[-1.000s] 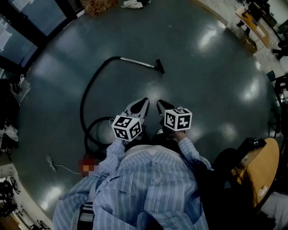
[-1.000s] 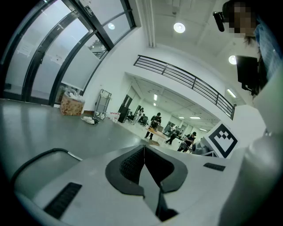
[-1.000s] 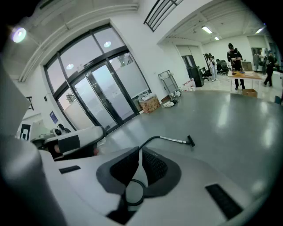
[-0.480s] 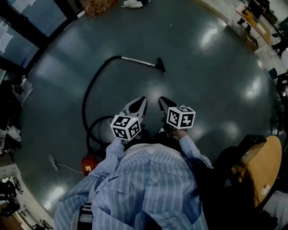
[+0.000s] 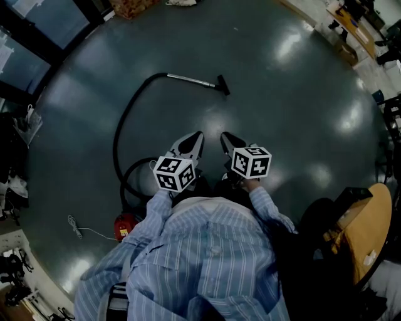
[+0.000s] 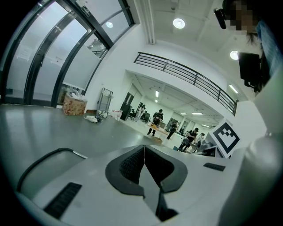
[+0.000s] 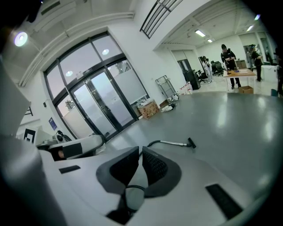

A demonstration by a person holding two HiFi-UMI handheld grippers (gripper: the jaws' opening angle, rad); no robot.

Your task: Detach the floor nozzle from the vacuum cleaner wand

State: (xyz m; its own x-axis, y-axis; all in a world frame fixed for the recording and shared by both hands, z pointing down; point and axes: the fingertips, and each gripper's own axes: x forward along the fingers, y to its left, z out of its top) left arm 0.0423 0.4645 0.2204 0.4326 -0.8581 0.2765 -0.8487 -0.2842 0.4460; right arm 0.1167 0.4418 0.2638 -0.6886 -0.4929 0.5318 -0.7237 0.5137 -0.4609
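Note:
The vacuum lies on the grey floor ahead of me. Its metal wand ends in the small black floor nozzle, still joined to it. A black hose curves back to the red vacuum body by my left side. My left gripper and right gripper hang side by side in front of my chest, both shut and empty, well short of the nozzle. In the right gripper view the wand and nozzle lie beyond the closed jaw tips. The left gripper view shows shut tips and a piece of hose.
A white cable trails on the floor by the red body. A round wooden table and dark chairs stand at my right. A patterned box sits near the glass doors. People work at a table far off.
Both grippers stay shut and side by side as before. The head view has shifted slightly, so the vacuum sits a little higher in the picture.

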